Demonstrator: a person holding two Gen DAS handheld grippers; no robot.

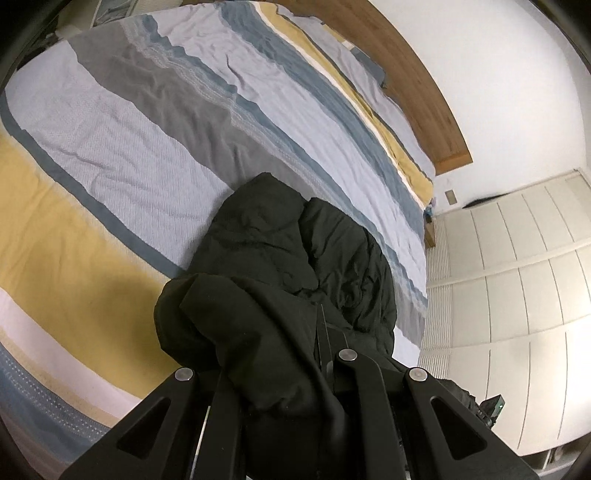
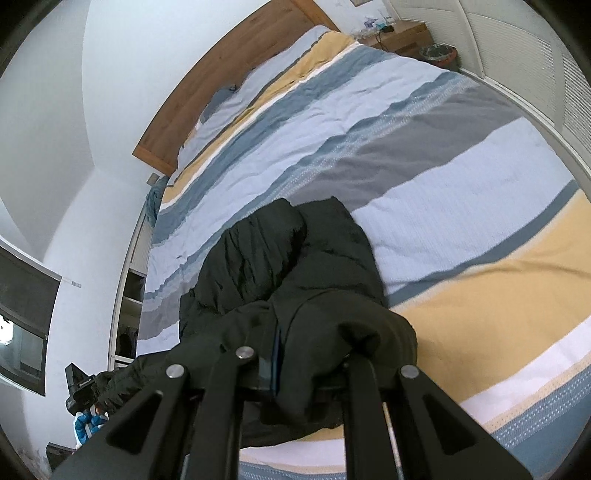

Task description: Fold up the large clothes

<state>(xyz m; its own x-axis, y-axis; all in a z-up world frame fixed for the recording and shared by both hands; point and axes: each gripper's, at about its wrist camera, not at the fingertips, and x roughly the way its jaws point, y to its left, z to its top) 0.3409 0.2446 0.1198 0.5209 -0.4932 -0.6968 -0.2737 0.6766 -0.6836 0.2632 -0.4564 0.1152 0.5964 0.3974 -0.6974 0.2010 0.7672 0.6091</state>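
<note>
A black padded jacket [image 1: 295,240] lies rumpled on a striped bedspread [image 1: 110,147]. Its near edge is lifted and drapes over both grippers. My left gripper [image 1: 323,332] is shut on the jacket's fabric, which bunches over the left arm of the tool. In the right wrist view the same jacket [image 2: 280,251] stretches away across the bedspread [image 2: 443,166]. My right gripper [image 2: 277,354] is shut on a fold of it, and cloth hangs over the right finger. The fingertips of both are mostly hidden by fabric.
A wooden headboard [image 1: 417,85] runs along the far end of the bed. White wardrobe doors [image 1: 517,266] stand beside the bed. A bedside table [image 2: 399,33] and a round pot [image 2: 437,55] sit by the headboard. The other gripper [image 2: 79,387] shows at lower left with a blue-gloved hand [image 2: 86,424].
</note>
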